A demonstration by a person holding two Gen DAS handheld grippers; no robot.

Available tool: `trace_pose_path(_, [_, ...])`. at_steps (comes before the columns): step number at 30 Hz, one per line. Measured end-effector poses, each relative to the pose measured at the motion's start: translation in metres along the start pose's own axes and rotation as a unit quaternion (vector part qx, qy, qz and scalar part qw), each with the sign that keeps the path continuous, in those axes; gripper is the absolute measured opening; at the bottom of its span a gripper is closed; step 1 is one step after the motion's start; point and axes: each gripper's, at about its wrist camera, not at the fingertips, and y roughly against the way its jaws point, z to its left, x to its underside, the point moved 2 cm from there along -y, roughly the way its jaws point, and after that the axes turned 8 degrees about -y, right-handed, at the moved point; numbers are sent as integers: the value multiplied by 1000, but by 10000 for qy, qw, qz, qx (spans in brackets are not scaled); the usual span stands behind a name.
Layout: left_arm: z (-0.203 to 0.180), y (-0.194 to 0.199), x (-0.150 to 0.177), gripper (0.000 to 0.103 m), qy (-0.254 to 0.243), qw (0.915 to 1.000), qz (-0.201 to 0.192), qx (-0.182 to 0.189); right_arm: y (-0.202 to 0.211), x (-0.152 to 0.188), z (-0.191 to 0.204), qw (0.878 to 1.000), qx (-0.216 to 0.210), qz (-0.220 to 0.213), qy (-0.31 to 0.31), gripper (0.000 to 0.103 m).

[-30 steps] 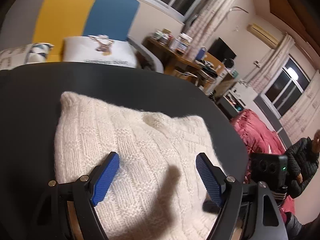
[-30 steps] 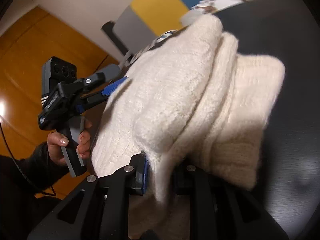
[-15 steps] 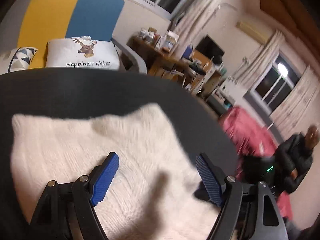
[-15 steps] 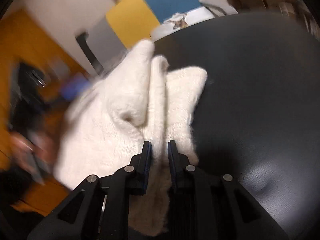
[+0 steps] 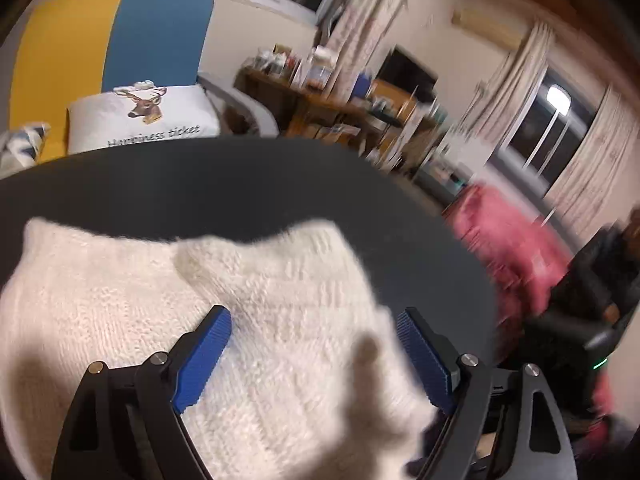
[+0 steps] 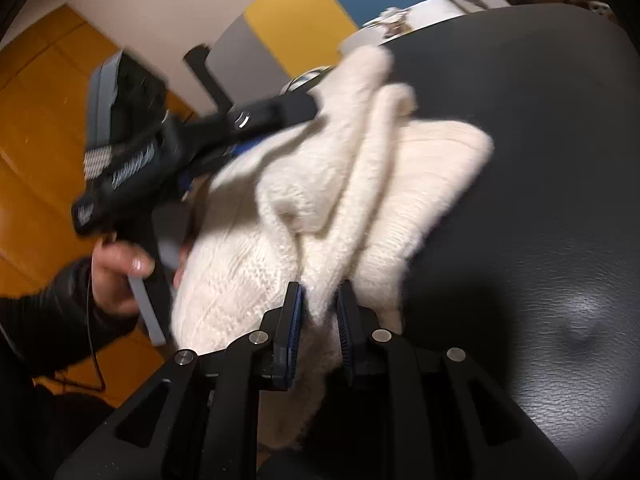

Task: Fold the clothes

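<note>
**On the dark table, a knit half folded**

On the black leather-look table (image 6: 560,280) lies the cream sweater (image 5: 280,320), bunched in layers toward the near edge. The right gripper (image 6: 318,312) is clamped on a thick fold; the left gripper (image 5: 316,344) hovers over it, tongs apart. Bulky knit could slip from the pinch, undoing the fold. Behind: sofa, cluttered desk, curtains.

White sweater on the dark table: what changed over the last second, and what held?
The left tool slid across the white sweater, which now spreads wider towards the picture's left; its jaws stayed wide open above the knit, gripping nothing. The right tool stayed shut on a bunched fold of sweater; the lifted folds shifted only slightly. The sweater remains on the dark table.
</note>
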Motion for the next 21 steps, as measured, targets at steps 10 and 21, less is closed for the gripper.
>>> trace_pose_path(10, [29, 40, 6, 85, 408, 9982, -426, 104, 30, -73, -32, 9817, -1144, -1244, -876, 83])
trace_pose_path(21, [22, 36, 14, 85, 88, 9991, -341, 229, -10, -107, -51, 9303, -2989, -1023, -1864, 85])
